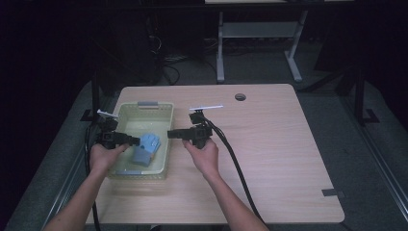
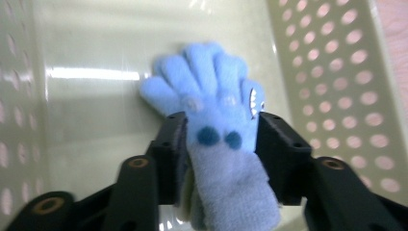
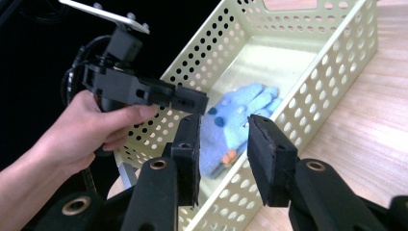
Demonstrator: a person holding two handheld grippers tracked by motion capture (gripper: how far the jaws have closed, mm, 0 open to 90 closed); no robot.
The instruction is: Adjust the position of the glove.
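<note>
A light blue knitted glove (image 1: 146, 147) with dark blue dots lies flat on the floor of a pale perforated basket (image 1: 169, 113) at the table's left. My left gripper (image 1: 137, 141) reaches in over the basket's left wall. In the left gripper view its jaws (image 2: 221, 139) stand open on either side of the glove's cuff (image 2: 226, 183), and the glove's fingers (image 2: 202, 67) point away. My right gripper (image 1: 169, 134) hovers at the basket's right wall and points left. Its jaws (image 3: 223, 139) are open with nothing between them. Beyond them lie the glove (image 3: 240, 106) and the left gripper (image 3: 192, 101).
The basket (image 3: 308, 91) has a grey handle (image 1: 148, 103) on its far end. The bare wooden table (image 1: 279, 144) spreads to the right, with a round cable hole (image 1: 240, 96) near its far edge. The right gripper's black cable (image 1: 235, 163) trails toward the front edge.
</note>
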